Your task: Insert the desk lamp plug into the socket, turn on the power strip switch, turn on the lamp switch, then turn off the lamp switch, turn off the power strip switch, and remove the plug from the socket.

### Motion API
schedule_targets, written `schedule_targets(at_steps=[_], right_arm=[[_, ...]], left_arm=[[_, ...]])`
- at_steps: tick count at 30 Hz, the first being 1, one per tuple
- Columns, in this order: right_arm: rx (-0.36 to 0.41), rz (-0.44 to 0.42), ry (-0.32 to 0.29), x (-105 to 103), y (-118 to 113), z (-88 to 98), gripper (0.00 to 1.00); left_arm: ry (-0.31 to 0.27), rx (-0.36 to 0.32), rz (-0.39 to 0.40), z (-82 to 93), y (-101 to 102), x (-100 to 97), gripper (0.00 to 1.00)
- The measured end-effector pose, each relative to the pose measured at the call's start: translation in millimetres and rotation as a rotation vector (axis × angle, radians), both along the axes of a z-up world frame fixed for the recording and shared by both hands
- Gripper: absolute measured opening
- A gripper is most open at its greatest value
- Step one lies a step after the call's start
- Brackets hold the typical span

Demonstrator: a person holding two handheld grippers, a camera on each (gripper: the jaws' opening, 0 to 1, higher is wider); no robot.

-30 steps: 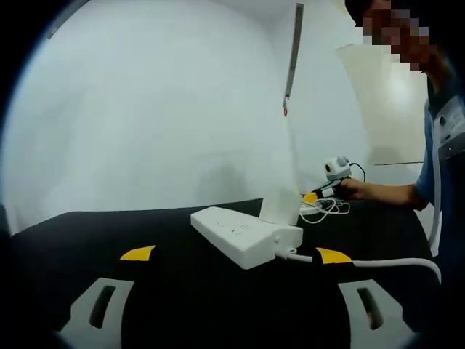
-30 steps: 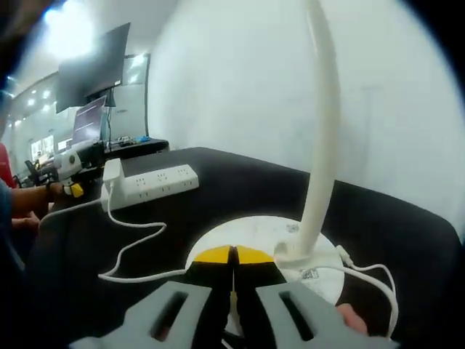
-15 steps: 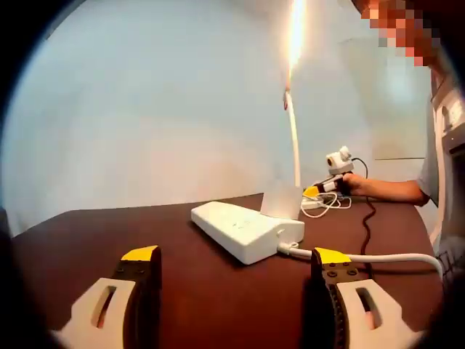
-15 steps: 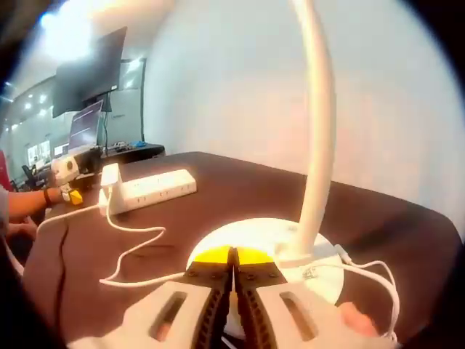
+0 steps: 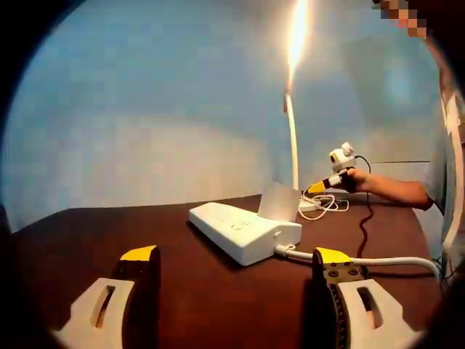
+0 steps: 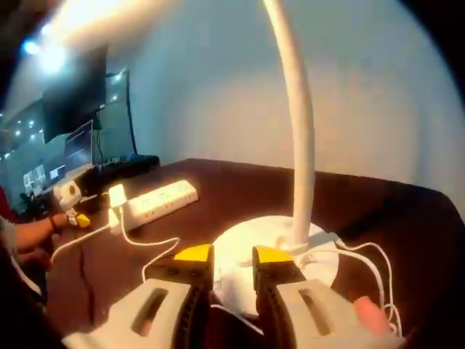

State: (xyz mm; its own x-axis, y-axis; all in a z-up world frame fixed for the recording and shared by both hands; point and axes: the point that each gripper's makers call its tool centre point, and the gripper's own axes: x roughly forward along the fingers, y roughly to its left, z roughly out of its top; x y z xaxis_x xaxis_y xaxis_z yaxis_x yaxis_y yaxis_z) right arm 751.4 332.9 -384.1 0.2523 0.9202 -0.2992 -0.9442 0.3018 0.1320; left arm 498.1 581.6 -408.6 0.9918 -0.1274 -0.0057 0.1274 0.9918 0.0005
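The white desk lamp is lit: its head [image 5: 296, 35] glows at the top of the left gripper view and its neck [image 6: 298, 138] rises from the round base [image 6: 290, 243]. A white power strip [image 5: 243, 231] lies on the dark table with the lamp's plug [image 6: 115, 196] standing in it. My right gripper [image 6: 232, 256] hovers just in front of the lamp base, open, with a narrow gap and nothing held. My left gripper [image 5: 235, 256] is open wide a little short of the strip. The right gripper [image 5: 338, 169] also shows in the left gripper view, beside the lamp.
The strip's thick white cable [image 5: 385, 262] runs off to the right across the table [image 5: 87, 233]. The lamp's thin cord [image 6: 145, 251] loops between base and strip. A person's hand holds the left gripper [image 6: 69, 198]. A dark monitor [image 6: 76, 98] stands far behind.
The lamp has lit up. My right gripper, shut at the lamp base before, has opened and drawn back a little. The left gripper stays open near the strip.
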Motion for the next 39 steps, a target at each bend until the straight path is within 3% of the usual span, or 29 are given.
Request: schedule_targets(at_steps=[3, 7, 13, 22, 32, 39], right_arm=[[0.001, -0.001, 0.008, -12.4, -13.5, 8.0, 0.33], [0.021, -0.024, -0.026, -28.7, -29.5, 23.0, 0.37], [0.047, -0.024, -0.023, -46.4, -35.7, 35.9, 0.58], [-0.017, -0.015, -0.073, -76.0, -56.0, 39.9, 0.72], [0.020, -0.100, -0.075, -85.0, -93.5, 56.5, 0.96], [0.064, -0.208, -0.012, -83.3, -126.7, 37.1, 0.96]], left_arm=[[0.002, -0.006, 0.003, -0.5, 0.9, 1.2, 0.84], [0.013, -0.001, 0.004, -1.2, -7.2, 1.6, 0.86], [0.016, 0.001, 0.011, -1.7, -8.4, 3.7, 0.88], [0.016, -0.006, 0.005, -2.1, -1.1, 4.1, 0.89], [0.028, 0.005, 0.012, -0.9, -5.9, 3.5, 0.89], [0.056, 0.018, 0.017, -6.6, 0.2, 6.7, 0.89]])
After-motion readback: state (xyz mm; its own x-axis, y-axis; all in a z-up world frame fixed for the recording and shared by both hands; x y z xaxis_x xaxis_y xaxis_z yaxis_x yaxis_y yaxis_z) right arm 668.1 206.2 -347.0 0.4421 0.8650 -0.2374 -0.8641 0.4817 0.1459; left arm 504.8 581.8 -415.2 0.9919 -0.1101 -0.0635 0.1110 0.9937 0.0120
